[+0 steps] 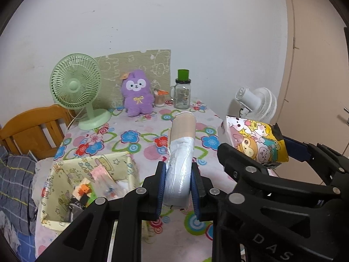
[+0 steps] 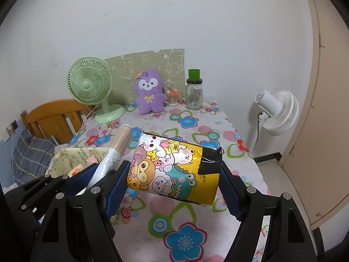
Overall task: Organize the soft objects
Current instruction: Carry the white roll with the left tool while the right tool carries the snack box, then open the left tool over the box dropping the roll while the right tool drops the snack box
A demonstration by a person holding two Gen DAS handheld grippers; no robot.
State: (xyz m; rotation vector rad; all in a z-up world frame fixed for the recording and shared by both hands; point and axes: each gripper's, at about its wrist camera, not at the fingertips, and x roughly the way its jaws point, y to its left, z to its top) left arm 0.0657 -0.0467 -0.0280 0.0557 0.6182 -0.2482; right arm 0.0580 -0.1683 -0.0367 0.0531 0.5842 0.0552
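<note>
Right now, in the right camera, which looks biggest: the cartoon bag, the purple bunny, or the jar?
1. Cartoon bag, though it is nearest the camera, so that is unsure.
2. Purple bunny.
3. Jar, not much smaller than the bunny.

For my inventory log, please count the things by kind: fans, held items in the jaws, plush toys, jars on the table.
Fans: 2, green fan and white fan
Held items: 2, wrapped roll and cartoon packet
Plush toys: 1, purple plush
Jars: 2, glass jar and small jar
Total: 7
</note>
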